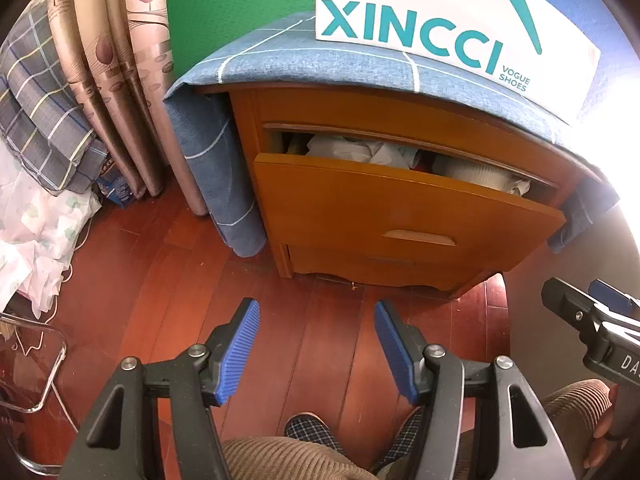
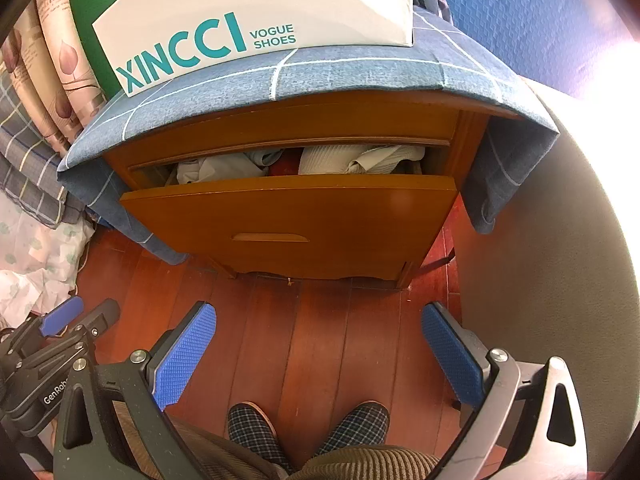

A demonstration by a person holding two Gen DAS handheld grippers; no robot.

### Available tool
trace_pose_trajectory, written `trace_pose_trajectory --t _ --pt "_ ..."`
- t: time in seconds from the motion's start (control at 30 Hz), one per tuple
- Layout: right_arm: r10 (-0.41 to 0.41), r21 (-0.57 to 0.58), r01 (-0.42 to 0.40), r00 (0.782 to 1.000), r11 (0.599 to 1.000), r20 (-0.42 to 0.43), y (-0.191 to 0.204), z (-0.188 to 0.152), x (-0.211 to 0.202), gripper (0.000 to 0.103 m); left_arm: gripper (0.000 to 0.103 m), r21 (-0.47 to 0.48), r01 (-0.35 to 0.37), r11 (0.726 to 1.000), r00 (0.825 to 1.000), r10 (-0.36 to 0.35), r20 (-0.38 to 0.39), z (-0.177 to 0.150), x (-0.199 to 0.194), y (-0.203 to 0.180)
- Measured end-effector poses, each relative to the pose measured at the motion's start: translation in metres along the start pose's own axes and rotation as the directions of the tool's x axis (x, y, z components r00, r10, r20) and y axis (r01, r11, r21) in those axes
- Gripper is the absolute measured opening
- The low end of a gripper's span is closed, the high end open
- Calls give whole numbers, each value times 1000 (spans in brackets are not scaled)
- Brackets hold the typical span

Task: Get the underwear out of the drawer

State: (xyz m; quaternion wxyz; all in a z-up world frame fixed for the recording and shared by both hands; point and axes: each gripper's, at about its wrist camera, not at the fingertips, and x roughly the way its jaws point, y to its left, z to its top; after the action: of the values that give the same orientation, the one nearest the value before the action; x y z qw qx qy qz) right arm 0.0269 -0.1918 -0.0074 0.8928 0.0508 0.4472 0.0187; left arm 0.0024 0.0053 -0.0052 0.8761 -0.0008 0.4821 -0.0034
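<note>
The underwear (image 2: 304, 162) lies ahead of and above both grippers, in the part-open drawer (image 2: 292, 220). Your left gripper (image 1: 316, 354) and right gripper (image 2: 320, 356) are spread wide, empty; neither is clearly nearer.

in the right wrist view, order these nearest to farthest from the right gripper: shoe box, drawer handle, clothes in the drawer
From the right gripper:
1. drawer handle, on the drawer front, just left of centre
2. clothes, inside the open drawer, above the front panel
3. shoe box, on the cabinet top, farthest back
</note>
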Motion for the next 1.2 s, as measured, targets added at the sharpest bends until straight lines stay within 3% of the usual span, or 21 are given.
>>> trace_pose_trajectory --t 1.2 --pt "15 9 -15 1000 1000 -1 -4 -1 1 102 61 -8 3 1000 1000 -3 -7 0 3 -1"
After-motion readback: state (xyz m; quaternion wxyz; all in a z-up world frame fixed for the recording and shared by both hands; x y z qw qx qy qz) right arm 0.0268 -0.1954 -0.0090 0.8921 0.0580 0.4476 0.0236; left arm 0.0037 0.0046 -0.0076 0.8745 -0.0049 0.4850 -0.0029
